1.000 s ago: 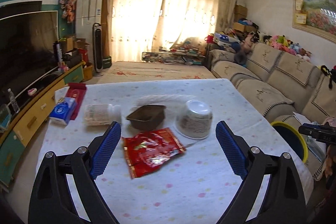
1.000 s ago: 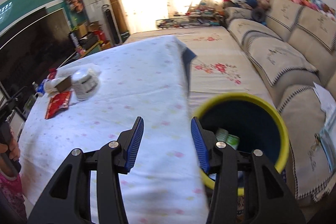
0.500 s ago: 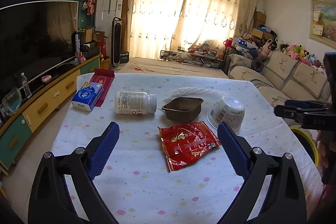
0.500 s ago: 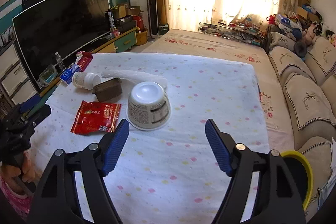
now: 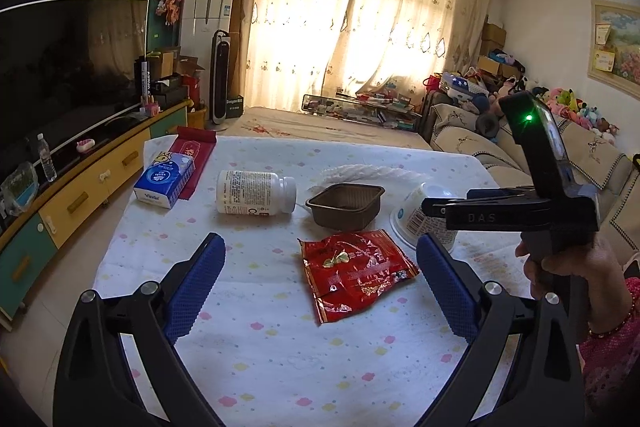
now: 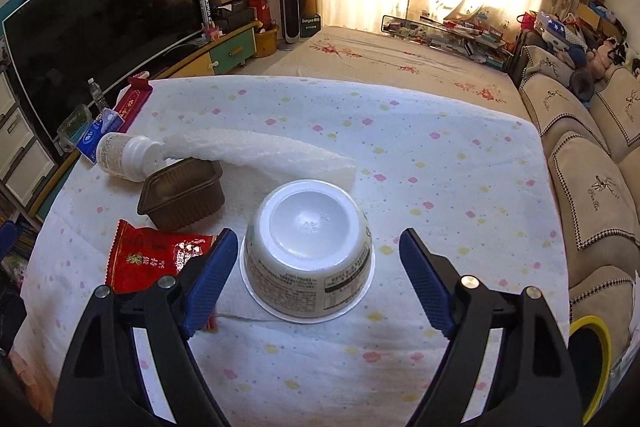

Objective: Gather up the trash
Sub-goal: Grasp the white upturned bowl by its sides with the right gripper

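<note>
On the dotted tablecloth (image 5: 280,347) lie a red snack packet (image 5: 356,271) (image 6: 152,259), a brown plastic tray (image 5: 346,205) (image 6: 182,193), an upturned white paper bowl (image 6: 308,223) (image 5: 416,215), a white bottle on its side (image 5: 256,193) (image 6: 124,157) and a white foam sleeve (image 6: 260,155). My right gripper (image 6: 319,239) hangs over the bowl. Its jaws are opening, and the bowl sits between the fingers with gaps on both sides. My left gripper (image 5: 320,251) stands open low over the table, with the red packet just ahead between its fingers, untouched.
A blue tissue pack (image 5: 164,179) and a red box (image 5: 192,155) lie at the table's far left. A yellow-rimmed bin (image 6: 592,355) stands off the table's right edge by the sofa (image 6: 592,187). A TV cabinet (image 5: 80,195) runs along the left.
My right gripper swung from above the bin to over the table, came up to the upturned bowl and spread its jaws wide. It now shows in the left wrist view. The left gripper barely moved.
</note>
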Motion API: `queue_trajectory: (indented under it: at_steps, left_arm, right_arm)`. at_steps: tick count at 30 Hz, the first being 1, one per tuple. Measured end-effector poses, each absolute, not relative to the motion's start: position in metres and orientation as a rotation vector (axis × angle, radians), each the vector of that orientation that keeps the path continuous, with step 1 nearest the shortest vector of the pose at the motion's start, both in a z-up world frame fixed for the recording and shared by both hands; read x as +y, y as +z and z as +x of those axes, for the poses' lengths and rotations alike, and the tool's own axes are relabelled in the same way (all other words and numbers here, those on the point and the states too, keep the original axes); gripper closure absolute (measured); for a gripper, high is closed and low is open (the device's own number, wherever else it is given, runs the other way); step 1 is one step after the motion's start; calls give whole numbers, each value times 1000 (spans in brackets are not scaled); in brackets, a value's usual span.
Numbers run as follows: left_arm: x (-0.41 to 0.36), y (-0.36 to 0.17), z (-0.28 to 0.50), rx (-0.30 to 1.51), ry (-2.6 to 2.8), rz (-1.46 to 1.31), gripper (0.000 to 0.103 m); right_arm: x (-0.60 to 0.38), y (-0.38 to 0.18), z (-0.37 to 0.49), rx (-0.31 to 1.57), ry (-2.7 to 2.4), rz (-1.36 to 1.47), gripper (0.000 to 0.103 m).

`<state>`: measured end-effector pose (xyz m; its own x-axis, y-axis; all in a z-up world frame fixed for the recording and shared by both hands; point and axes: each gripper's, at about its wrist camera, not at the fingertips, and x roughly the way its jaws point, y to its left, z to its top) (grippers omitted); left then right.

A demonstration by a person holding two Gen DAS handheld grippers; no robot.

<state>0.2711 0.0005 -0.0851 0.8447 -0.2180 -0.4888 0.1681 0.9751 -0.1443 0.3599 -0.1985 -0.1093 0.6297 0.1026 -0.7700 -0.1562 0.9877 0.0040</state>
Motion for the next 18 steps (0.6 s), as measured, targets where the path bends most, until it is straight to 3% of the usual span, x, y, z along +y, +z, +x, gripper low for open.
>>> queue_trajectory:
  at_steps: [18]
  left_arm:
    - [-5,-87,270,539,-207,-80,8]
  right_arm:
    - [-188,-130,368,890,135,-90,28]
